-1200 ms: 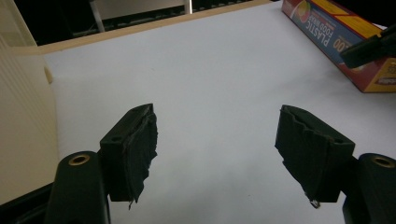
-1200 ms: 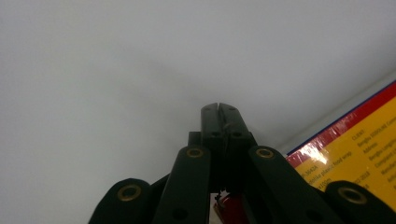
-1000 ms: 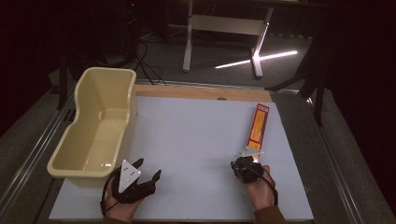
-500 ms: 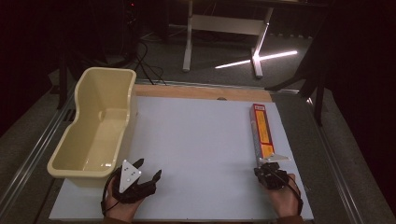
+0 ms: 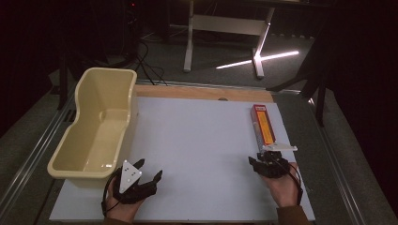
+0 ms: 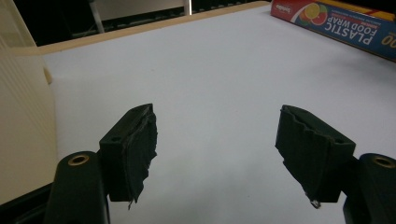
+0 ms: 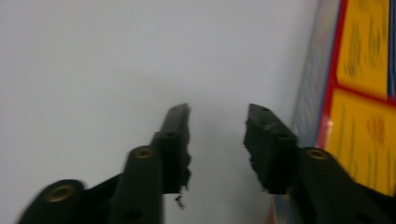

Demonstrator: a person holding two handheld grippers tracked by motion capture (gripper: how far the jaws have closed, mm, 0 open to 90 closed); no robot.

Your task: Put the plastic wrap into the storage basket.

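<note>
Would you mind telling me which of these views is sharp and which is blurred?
Left gripper view: crisp, box lettering readable. Right gripper view: motion-blurred, box print smeared, fingers soft-edged. High view: sharp on the white table, surroundings dark, bright floor streak.

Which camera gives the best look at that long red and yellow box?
The high view: the whole box lies flat at the table's right side. The left gripper view catches one end with "plastic food wrap" lettering; the right gripper view shows a blurred side.

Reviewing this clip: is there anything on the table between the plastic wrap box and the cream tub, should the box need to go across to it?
Nothing visible. The plastic wrap box lies at the table's right edge, the cream tub at the left, and only bare white tabletop lies between. The left gripper sits nearer the person, off that path.
</note>
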